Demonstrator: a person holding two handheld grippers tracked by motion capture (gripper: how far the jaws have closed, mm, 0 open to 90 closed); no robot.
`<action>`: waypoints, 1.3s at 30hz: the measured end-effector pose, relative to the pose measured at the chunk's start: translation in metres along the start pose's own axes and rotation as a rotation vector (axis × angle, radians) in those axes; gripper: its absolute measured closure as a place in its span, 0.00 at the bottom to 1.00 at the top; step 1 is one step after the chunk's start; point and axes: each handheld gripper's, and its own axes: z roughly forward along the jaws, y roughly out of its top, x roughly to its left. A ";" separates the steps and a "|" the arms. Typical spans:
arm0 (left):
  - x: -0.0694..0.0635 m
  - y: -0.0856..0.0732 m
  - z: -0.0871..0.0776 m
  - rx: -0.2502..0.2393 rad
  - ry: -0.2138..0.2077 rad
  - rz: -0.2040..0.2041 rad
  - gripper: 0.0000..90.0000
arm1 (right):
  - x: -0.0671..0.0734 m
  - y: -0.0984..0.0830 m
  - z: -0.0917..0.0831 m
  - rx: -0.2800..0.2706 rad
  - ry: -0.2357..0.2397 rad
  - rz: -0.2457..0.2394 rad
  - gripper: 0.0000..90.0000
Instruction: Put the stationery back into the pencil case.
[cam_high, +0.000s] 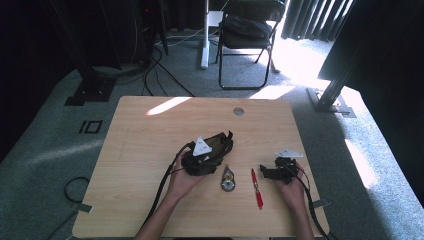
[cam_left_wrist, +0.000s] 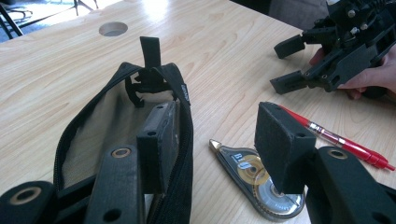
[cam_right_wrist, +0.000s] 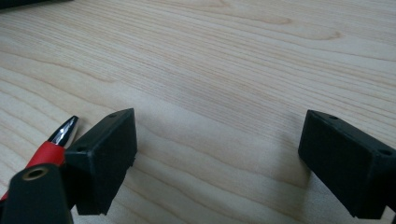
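A black zip pouch (cam_high: 223, 141) lies open on the wooden table (cam_high: 145, 150). My left gripper (cam_high: 216, 151) is at its mouth. In the left gripper view the left jaw sits inside the pouch (cam_left_wrist: 100, 121) against its near rim. The right jaw stands outside, well apart, so the left gripper (cam_left_wrist: 217, 137) is open. A clear correction tape dispenser (cam_left_wrist: 254, 172) lies just beside the pouch, and a red pen (cam_left_wrist: 345, 142) beyond it. My right gripper (cam_high: 262, 171) rests open right of the pen (cam_high: 258, 189). Between its jaws is bare wood (cam_right_wrist: 219, 149), with the pen tip (cam_right_wrist: 65, 128) behind its left jaw.
A round cable hole (cam_high: 238, 111) sits near the table's far edge. A folding chair (cam_high: 247, 30) and floor cables (cam_high: 160, 70) lie beyond the table. Each gripper's cable trails back over the near edge beside the forearms.
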 end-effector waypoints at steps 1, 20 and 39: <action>-0.001 0.000 0.000 -0.003 0.000 -0.008 0.54 | 0.000 0.000 0.000 0.000 0.000 0.000 0.13; -0.016 -0.001 0.009 -0.003 -0.025 0.008 0.54 | 0.000 0.000 0.000 0.000 0.000 0.000 0.13; -0.028 -0.007 0.024 0.025 -0.059 0.022 0.53 | 0.000 0.000 0.000 0.000 0.000 0.000 0.13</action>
